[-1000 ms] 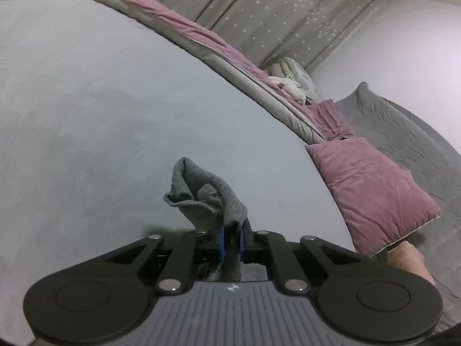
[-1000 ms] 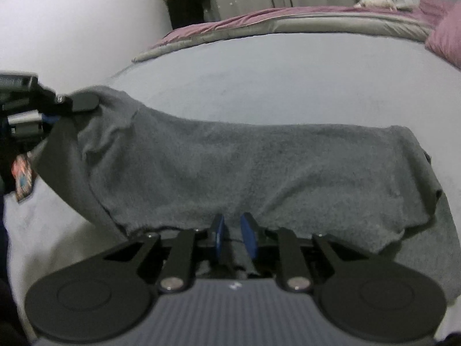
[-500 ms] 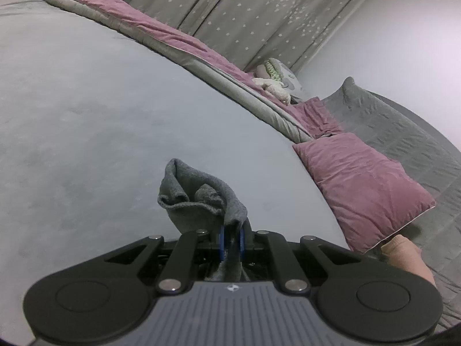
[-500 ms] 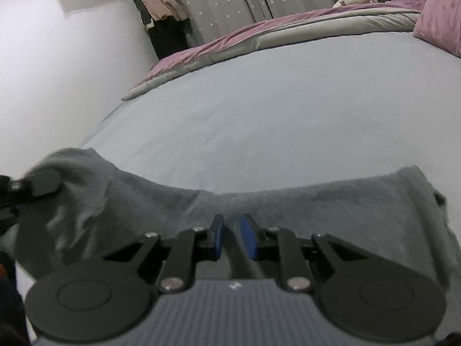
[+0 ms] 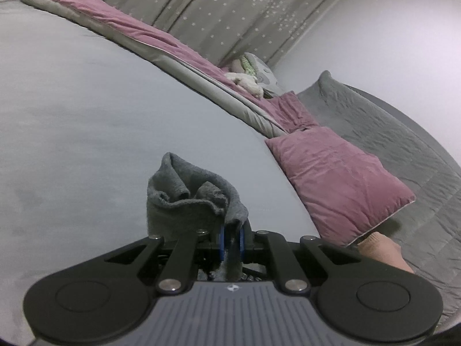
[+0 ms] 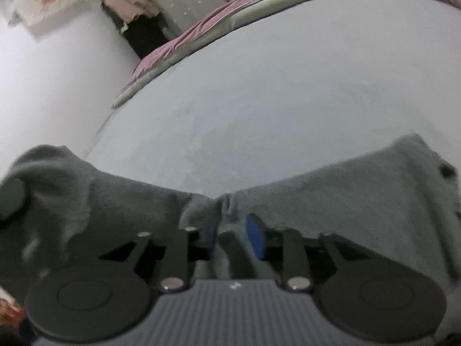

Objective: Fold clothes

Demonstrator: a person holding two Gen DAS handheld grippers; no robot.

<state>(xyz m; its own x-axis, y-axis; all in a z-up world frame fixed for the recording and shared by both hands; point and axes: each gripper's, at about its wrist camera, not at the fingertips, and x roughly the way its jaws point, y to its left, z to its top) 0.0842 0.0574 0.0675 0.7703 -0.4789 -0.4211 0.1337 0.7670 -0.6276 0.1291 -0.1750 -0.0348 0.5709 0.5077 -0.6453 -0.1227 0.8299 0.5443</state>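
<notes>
A grey knit garment (image 6: 345, 201) hangs stretched between my two grippers above the pale grey bed (image 6: 288, 86). In the right wrist view its top edge bunches between the blue pads of my right gripper (image 6: 232, 230), which is shut on it. The cloth runs left to a dark shape at the frame edge, my left gripper (image 6: 10, 199), blurred. In the left wrist view my left gripper (image 5: 230, 235) is shut on a crumpled corner of the garment (image 5: 184, 201), which sticks up past the fingers. The rest of the cloth is hidden below the gripper body.
A pink pillow (image 5: 337, 181) and a grey quilt (image 5: 389, 132) lie at the bed's right end. A pink-and-grey blanket (image 5: 144, 28) runs along the far side, with a stuffed toy (image 5: 245, 79) on it. Clothes (image 6: 129, 0) hang by the far wall.
Both grippers have risen and tilted with the garment still held. In the right wrist view the cloth has dropped low in frame and more bare bed shows beyond it.
</notes>
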